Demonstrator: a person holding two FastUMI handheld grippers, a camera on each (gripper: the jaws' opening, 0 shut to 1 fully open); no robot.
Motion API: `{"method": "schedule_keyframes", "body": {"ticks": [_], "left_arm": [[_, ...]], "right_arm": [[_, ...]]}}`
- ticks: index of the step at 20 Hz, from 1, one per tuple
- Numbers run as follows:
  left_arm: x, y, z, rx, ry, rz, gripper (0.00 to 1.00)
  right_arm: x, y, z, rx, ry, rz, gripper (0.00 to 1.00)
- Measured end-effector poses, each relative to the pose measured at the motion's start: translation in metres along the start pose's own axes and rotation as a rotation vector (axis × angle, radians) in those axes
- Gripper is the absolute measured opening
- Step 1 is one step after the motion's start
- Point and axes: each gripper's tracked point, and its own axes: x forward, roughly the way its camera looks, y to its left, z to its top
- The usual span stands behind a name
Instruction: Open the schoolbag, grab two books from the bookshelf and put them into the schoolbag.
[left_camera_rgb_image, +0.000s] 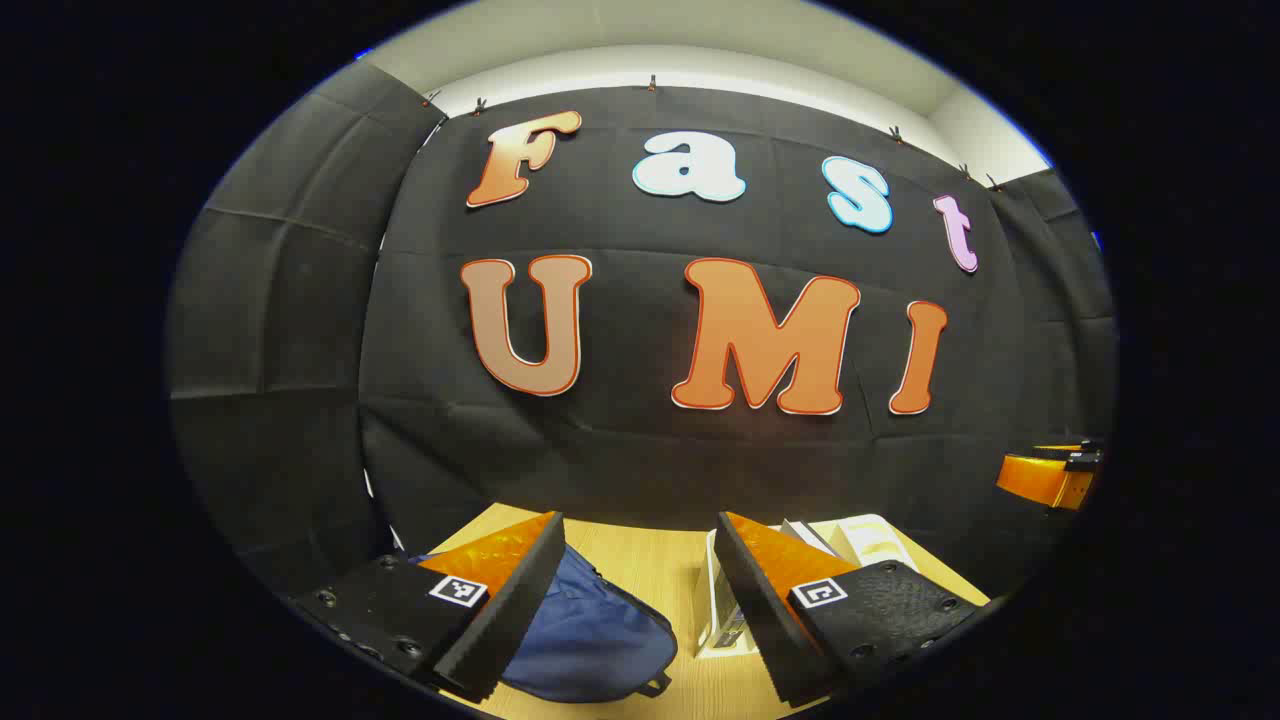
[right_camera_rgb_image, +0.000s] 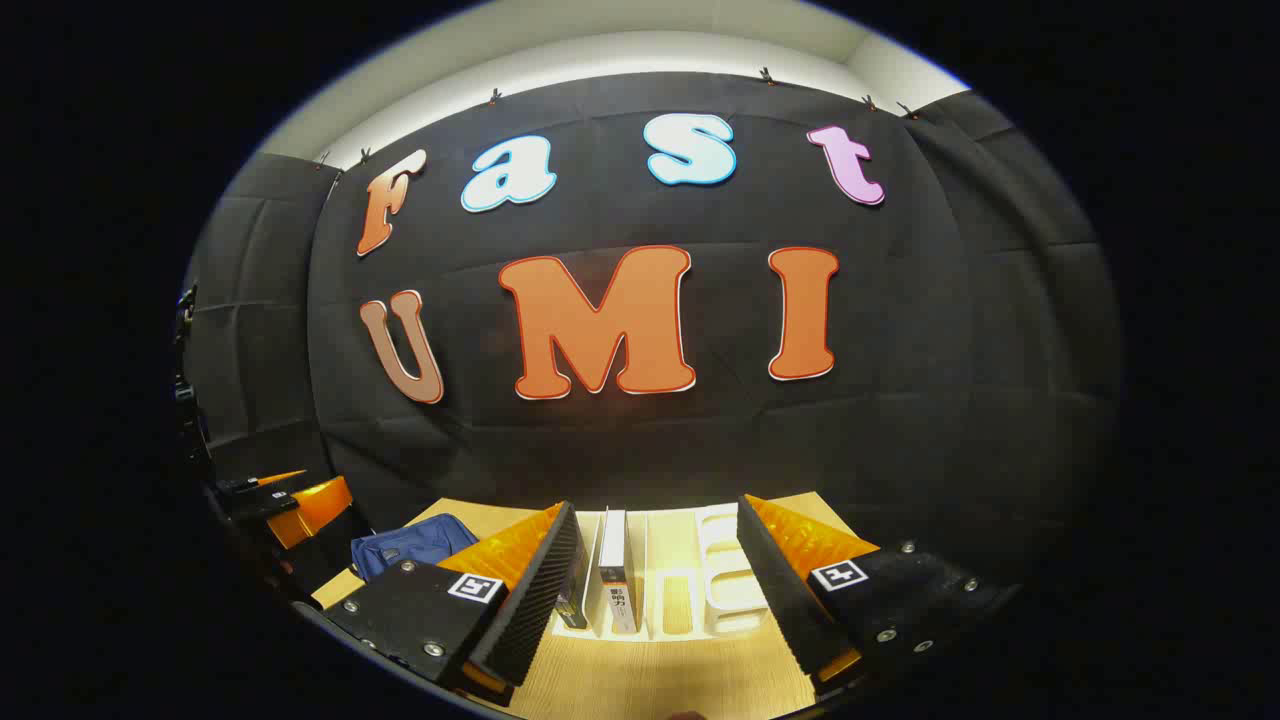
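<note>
With both grippers held high and jaws apart on nothing, the bag (left_camera_rgb_image: 590, 630) is seen lying just below the left gripper (left_camera_rgb_image: 640, 600), while the upright books (right_camera_rgb_image: 612, 570) in the rack (right_camera_rgb_image: 725, 590) are faced by the right gripper (right_camera_rgb_image: 655, 590).

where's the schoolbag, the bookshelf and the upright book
schoolbag (left_camera_rgb_image: 590, 630), left gripper view, on its blue fabric body
bookshelf (right_camera_rgb_image: 728, 590), right gripper view, on a white divider
upright book (right_camera_rgb_image: 618, 575), right gripper view, on its spine
</note>
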Motion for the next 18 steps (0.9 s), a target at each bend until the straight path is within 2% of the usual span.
{"method": "schedule_keyframes", "body": {"ticks": [2, 3, 5, 7, 9, 10, 11, 13, 14, 15, 18], "left_arm": [[0.001, -0.002, 0.0, -0.004, 0.002, -0.01, 0.94], [-0.001, -0.004, 0.0, -0.013, -0.001, -0.017, 0.94], [-0.001, -0.005, 0.0, -0.028, 0.001, -0.022, 0.94], [0.0, -0.006, -0.001, -0.028, 0.005, -0.023, 0.94], [-0.002, -0.006, -0.002, -0.019, 0.004, -0.022, 0.94], [-0.002, -0.005, -0.002, -0.015, 0.002, -0.02, 0.94], [0.0, -0.007, -0.003, -0.014, 0.003, -0.024, 0.94], [-0.001, -0.006, -0.005, -0.012, 0.007, -0.021, 0.94], [0.0, -0.006, -0.005, -0.011, 0.008, -0.02, 0.94], [0.001, -0.006, -0.006, -0.012, 0.009, -0.021, 0.94], [0.001, -0.015, -0.002, -0.058, -0.008, -0.059, 0.94]], "right_arm": [[0.001, 0.0, -0.002, -0.014, 0.0, -0.004, 1.0], [0.0, -0.001, -0.002, -0.022, 0.0, -0.005, 0.96], [0.0, 0.002, -0.004, -0.026, 0.008, 0.001, 1.0], [-0.001, 0.002, -0.005, -0.017, 0.014, 0.008, 0.96], [0.0, 0.001, -0.004, -0.016, 0.015, 0.003, 0.96], [0.001, 0.0, -0.005, -0.014, 0.018, 0.003, 1.0], [0.001, -0.001, -0.007, -0.01, 0.021, 0.004, 0.96], [0.001, -0.003, -0.008, -0.001, 0.027, 0.002, 0.96], [0.001, -0.004, -0.009, 0.001, 0.03, -0.001, 1.0], [0.001, -0.005, -0.01, 0.001, 0.032, -0.004, 0.96], [0.003, -0.009, -0.013, -0.004, 0.035, -0.011, 0.96]]}}
